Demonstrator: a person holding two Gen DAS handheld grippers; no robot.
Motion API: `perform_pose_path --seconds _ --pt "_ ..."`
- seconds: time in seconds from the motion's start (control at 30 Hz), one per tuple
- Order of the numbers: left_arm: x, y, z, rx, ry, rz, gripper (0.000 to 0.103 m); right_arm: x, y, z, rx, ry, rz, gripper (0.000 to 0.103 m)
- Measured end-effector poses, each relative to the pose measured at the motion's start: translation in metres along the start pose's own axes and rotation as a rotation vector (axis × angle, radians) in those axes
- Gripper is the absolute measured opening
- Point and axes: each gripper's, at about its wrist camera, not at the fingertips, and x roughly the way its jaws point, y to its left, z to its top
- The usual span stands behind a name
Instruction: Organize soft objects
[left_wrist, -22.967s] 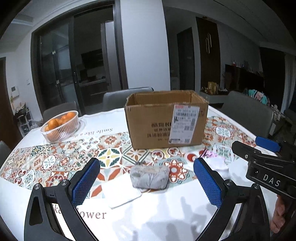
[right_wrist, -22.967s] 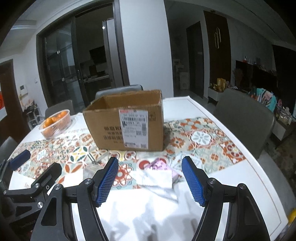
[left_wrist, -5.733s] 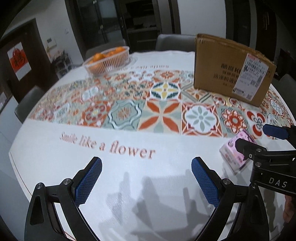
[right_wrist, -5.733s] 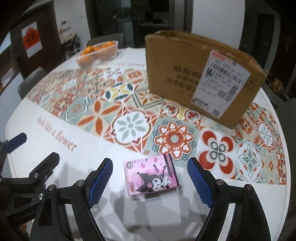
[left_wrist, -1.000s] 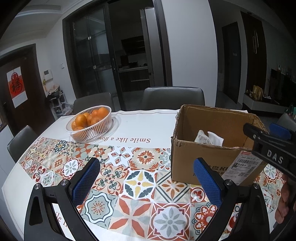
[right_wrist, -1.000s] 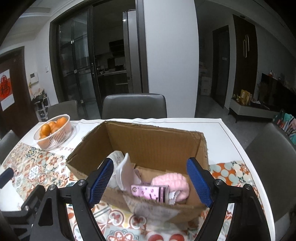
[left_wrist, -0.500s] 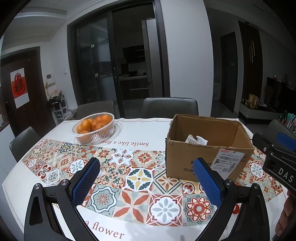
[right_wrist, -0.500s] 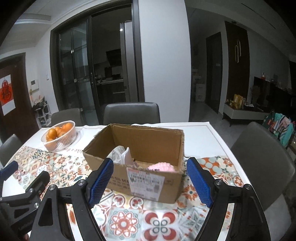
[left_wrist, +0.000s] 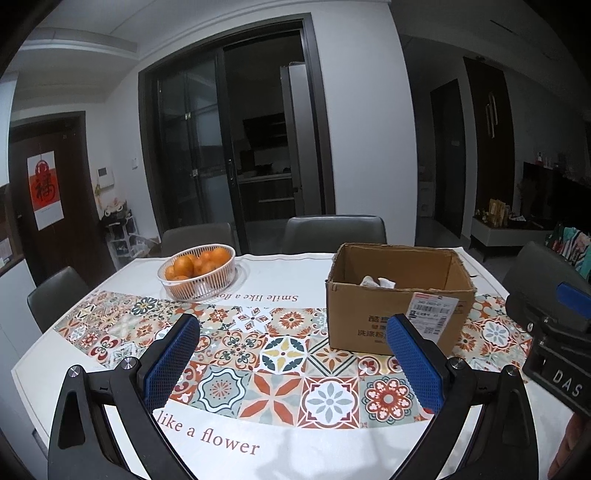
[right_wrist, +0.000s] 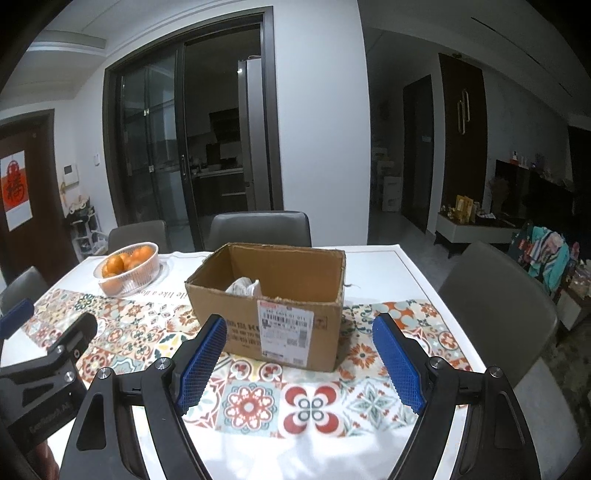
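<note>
Both grippers stand apart and empty, the cardboard box (right_wrist: 273, 302) at twelve o'clock of the right gripper (right_wrist: 299, 363) and two o'clock of the left gripper (left_wrist: 291, 363), its long side crosswise.

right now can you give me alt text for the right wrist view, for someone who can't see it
An open cardboard box with a white shipping label sits on a patterned tablecloth, white soft items showing inside. The right gripper hangs open and empty before it; a basket of oranges stands back left.
</note>
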Motion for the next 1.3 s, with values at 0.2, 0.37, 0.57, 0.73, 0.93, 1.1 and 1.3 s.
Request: perform_pose_path --seconds 0.2,0.37,0.57,0.73,0.93,1.1,1.3 --pt "-0.025 0.0 -0.01 -0.002 -0.015 -0.023 0.103 -0.026 -0.003 -0.015 0.002 -0.006 -0.015 0.082" --pt "-0.039 -0.004 -0.019 0.01 -0.022 -0.037 0.103 -0.046 -0.008 -0.026 0.001 -0.016 -0.027 0.082" --pt "-0.06 -0.007 -0.028 0.011 -0.039 -0.052 0.103 -0.065 -0.012 -0.036 -0.002 -0.026 -0.037 0.082" --pt "-0.072 -0.007 -0.035 0.009 -0.041 -0.058 0.103 -0.076 -0.017 -0.043 0.016 -0.032 -0.032 0.082" --pt "-0.082 -0.006 -0.042 0.013 -0.038 -0.049 0.103 -0.087 -0.017 -0.052 0.013 -0.043 -0.022 0.082" --pt "-0.087 -0.006 -0.047 0.012 -0.038 -0.049 0.103 -0.092 -0.019 -0.057 0.019 -0.045 -0.011 0.082" --pt "-0.093 -0.006 -0.052 0.013 -0.045 -0.053 0.103 -0.099 -0.017 -0.061 0.009 -0.057 -0.009 0.082"
